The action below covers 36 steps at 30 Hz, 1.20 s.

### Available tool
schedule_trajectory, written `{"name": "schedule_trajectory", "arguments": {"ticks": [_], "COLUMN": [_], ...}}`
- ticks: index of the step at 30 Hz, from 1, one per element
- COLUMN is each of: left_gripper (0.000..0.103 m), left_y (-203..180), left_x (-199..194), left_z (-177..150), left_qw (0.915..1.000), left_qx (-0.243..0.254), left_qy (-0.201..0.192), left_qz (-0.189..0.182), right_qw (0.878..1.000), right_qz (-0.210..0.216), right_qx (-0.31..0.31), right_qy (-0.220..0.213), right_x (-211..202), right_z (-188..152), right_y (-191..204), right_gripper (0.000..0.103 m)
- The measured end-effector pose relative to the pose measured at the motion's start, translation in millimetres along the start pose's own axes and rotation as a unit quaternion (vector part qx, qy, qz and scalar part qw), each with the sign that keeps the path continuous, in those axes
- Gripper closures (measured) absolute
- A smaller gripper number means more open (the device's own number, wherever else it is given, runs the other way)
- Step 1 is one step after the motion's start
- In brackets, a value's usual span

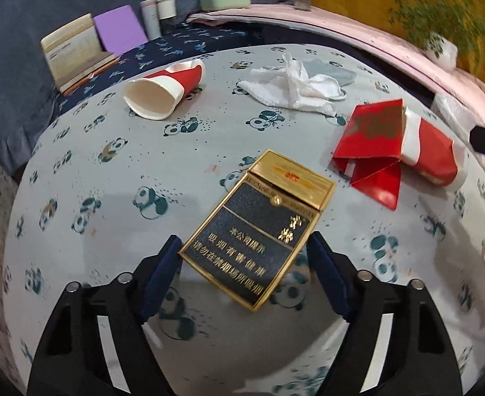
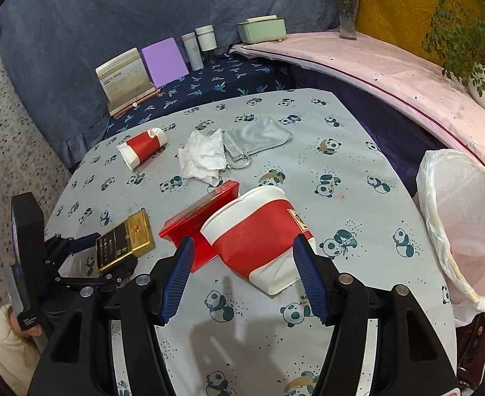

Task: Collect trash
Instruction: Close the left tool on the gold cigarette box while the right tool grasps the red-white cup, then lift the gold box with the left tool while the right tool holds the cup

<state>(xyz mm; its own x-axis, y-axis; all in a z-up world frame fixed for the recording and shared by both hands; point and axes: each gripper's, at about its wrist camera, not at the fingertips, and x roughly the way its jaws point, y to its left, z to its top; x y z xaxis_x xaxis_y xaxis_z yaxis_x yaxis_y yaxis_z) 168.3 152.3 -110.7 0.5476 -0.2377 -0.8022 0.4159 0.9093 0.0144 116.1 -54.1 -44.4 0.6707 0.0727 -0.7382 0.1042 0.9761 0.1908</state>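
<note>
- Left wrist view: the left gripper (image 1: pixel 244 247) has its jaws against both edges of the black-and-gold cigarette pack (image 1: pixel 259 227), seemingly lifted off the panda-print desk (image 1: pixel 94 171); a crushed red cup (image 1: pixel 166 94) lies beyond.
- Right wrist view: the right gripper (image 2: pixel 244 257) is spread wide around a dented red-and-white cup (image 2: pixel 259 241), not touching it; a lined bin (image 2: pixel 463 231) stands just beside the desk.

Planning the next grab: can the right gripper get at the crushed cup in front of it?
Probably yes. The right gripper is open, its fingers either side of the cup, nothing between; the red envelope touches the cup's left side.
</note>
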Motion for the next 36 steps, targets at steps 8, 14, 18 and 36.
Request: {"name": "schedule_trajectory", "arguments": {"ticks": [8, 14, 18, 36], "left_gripper": [0.038, 0.04, 0.041, 0.042], "left_y": [-41.7, -54.0, -57.0, -60.7], "left_x": [-5.2, -7.4, -9.0, -30.1], "left_z": [-0.1, 1.8, 2.1, 7.4], "left_qw": [0.9977, 0.9937, 0.9919, 0.9889], "left_qx": [-0.066, -0.109, -0.124, -0.145], "left_qy": [0.007, 0.014, 0.018, 0.004], "left_qz": [0.013, 0.022, 0.023, 0.032], "right_qw": [1.0, 1.0, 0.999, 0.997], "right_qz": [-0.008, -0.007, 0.0, 0.052], "right_qx": [0.013, 0.023, 0.029, 0.034], "right_qy": [0.002, 0.013, 0.026, 0.041], "right_x": [4.2, 21.3, 35.5, 42.0], "right_z": [-0.4, 6.0, 9.6, 1.7], "right_y": [-21.1, -37.8, -45.6, -44.8], "right_gripper": [0.043, 0.043, 0.043, 0.058]}}
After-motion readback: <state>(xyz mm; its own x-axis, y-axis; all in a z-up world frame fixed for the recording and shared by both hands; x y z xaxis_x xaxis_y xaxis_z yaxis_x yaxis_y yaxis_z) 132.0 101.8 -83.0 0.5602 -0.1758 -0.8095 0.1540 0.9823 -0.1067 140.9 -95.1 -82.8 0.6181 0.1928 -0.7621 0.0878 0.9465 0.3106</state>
